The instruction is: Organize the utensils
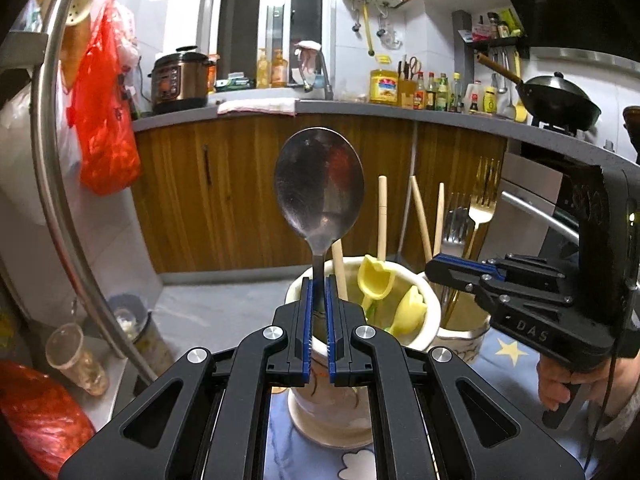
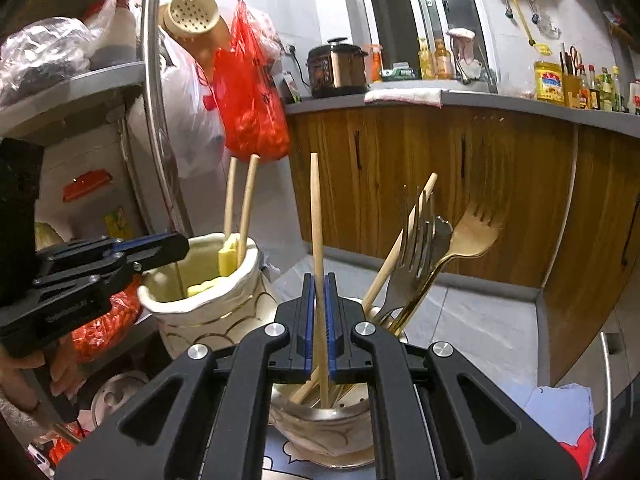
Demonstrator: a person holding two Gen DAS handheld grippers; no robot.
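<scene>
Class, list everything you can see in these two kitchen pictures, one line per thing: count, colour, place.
spoon: one, silver, upright in the left gripper
chopstick: one, pale wood, in the right gripper
left holder: one, cream, holds chopsticks and yellow spoons
right holder: one, cream, holds forks and chopsticks
forks: at least two, gold and silver, right holder
bag: one, red, hanging left
wok: one, black, on stove
left gripper: fingers shut on spoon handle
right gripper: fingers shut on chopstick

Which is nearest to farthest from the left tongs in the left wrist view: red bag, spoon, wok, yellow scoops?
1. Spoon: clamped in the left tongs.
2. Yellow scoops: in the jar just beyond, right.
3. Red bag: hanging, left.
4. Wok: far counter, right.
</scene>
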